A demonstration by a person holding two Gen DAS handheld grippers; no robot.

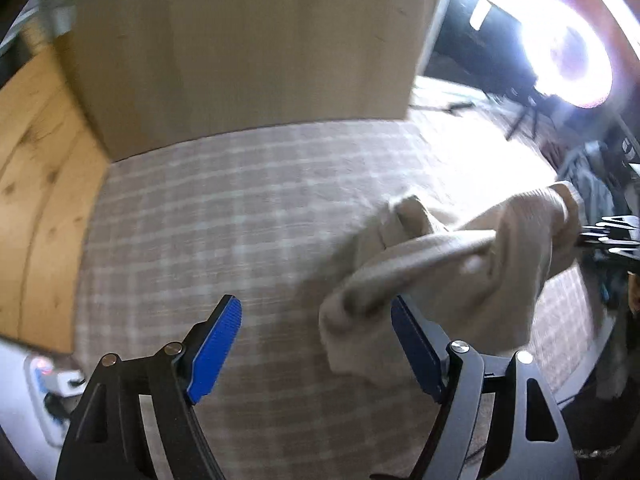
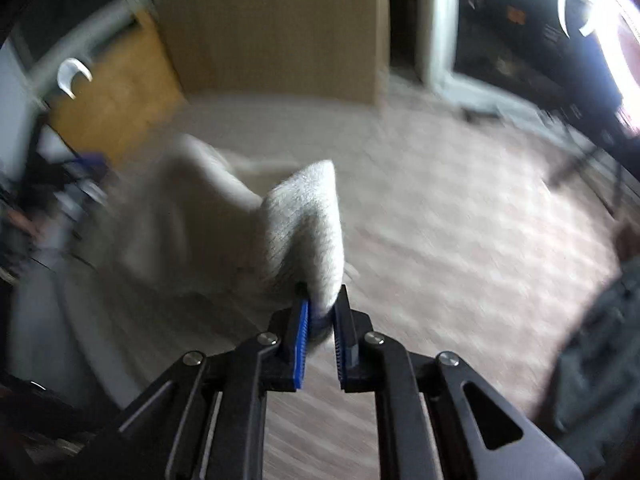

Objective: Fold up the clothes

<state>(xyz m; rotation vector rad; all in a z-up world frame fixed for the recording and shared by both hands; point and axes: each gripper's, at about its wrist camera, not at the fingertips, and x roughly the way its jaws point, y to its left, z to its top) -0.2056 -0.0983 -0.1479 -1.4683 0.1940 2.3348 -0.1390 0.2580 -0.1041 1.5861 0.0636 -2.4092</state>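
A beige knit garment (image 1: 460,264) hangs above a bed with a checked cover (image 1: 240,208). My left gripper (image 1: 316,312) is open and empty; the cloth's lower edge drapes over its right finger (image 1: 416,344). My right gripper (image 2: 322,312) is shut on a corner of the garment (image 2: 308,220) and holds it up. That gripper shows in the left wrist view at the far right (image 1: 600,236). The rest of the cloth (image 2: 180,216) trails down to the left, blurred.
A beige upholstered headboard (image 1: 248,48) stands at the far end of the bed. A wooden panel (image 1: 36,184) is on the left. A bright ring light (image 1: 568,56) on a stand glares at the right. Dark clothes (image 2: 600,344) lie at the right.
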